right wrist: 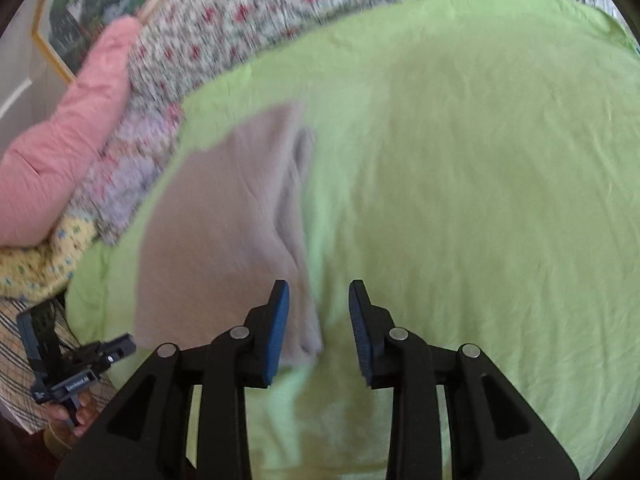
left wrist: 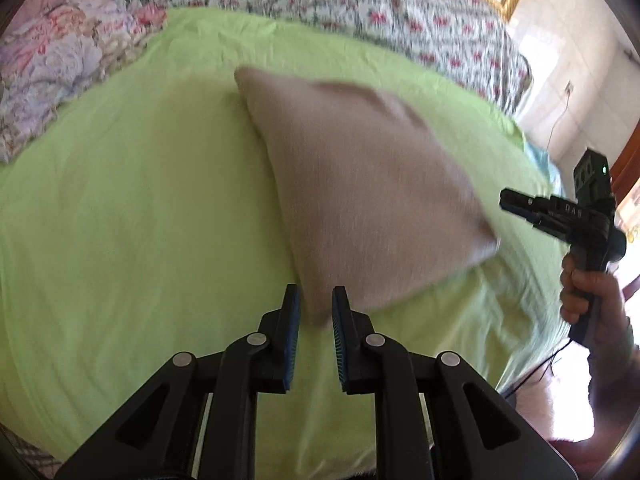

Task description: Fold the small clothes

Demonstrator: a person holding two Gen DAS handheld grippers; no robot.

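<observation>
A beige garment (left wrist: 360,184) lies folded and flat on the green bedsheet (left wrist: 140,200), blurred in both views. My left gripper (left wrist: 317,304) hovers over its near corner, which shows in the gap between the blue pads; the pads do not press on it, so the gripper is open. My right gripper (right wrist: 319,296) is open wider, with the garment (right wrist: 224,220) and its near corner just inside its left finger (right wrist: 280,312), nothing gripped. Each gripper shows in the other's view: the right (left wrist: 505,202) beside the garment's right corner, the left (right wrist: 130,342) at its near left.
A floral quilt (left wrist: 380,0) is bunched along the far side of the sheet (right wrist: 460,180). A pink pillow (right wrist: 68,140) and a yellow patterned cloth (right wrist: 36,264) lie to the left. A framed picture (right wrist: 92,8) hangs behind. A hand (left wrist: 588,292) holds the right gripper.
</observation>
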